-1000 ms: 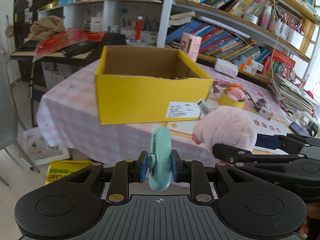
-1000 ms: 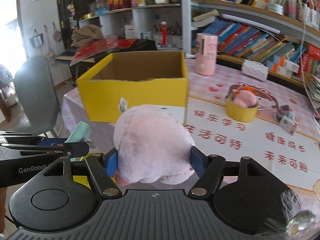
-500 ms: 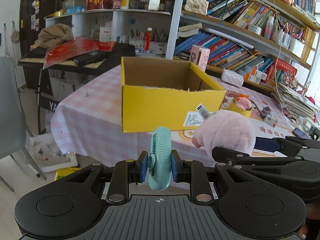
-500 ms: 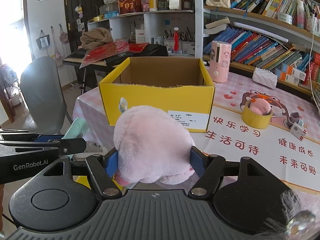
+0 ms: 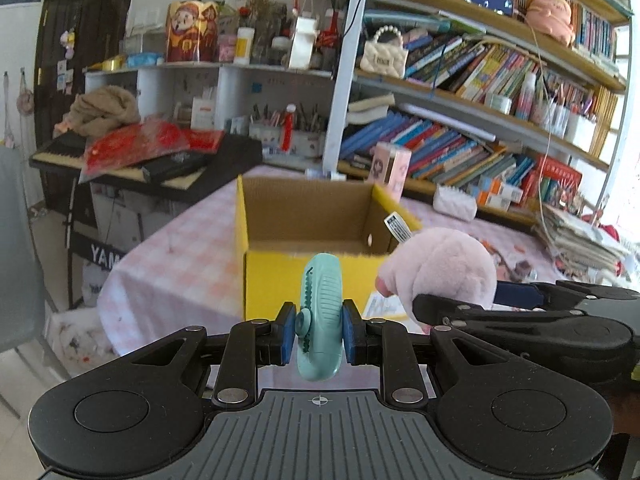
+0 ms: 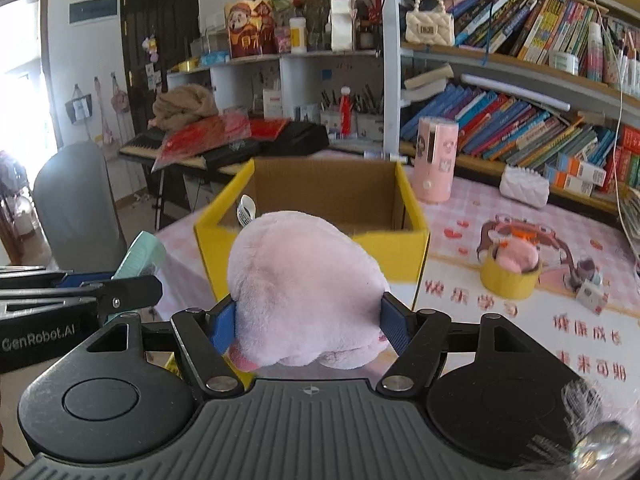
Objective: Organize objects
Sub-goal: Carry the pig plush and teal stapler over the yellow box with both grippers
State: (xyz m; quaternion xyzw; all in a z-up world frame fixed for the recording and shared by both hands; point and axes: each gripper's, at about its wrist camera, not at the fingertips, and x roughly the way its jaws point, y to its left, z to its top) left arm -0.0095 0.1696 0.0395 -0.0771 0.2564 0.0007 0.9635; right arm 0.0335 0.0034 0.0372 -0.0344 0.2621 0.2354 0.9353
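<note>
The pink plush toy [image 6: 304, 280] is clamped between the 2 blue pads of the right gripper [image 6: 307, 326], which press into its soft sides, and it is carried in the air on the near side of the yellow cardboard box [image 6: 400, 256]. A white tag [image 6: 245, 209] is seen sticking up from its far left edge. In the left wrist view, a slim mint-green plastic gadget [image 5: 321, 316] is pinched upright between the closed fingers of the left gripper [image 5: 319, 333], with the plush visible just to its right. The box is set on the near left part of the pink checked tablecloth [image 5: 172, 264], its top open and no contents visible inside, though its floor is mostly hidden by the near wall. A yellow tape roll [image 6: 510, 276] with a small pink thing in it is left on the table to the right, well apart from the box. The step in hand is judged to be the carry: both things are held and pointed at the box, but neither is yet over its opening. For the next move, both grippers would need to be brought above the near wall and past it, so that each thing is released clear of the rim; the 2 grippers are close side by side, so a clash is to be avoided.
</note>
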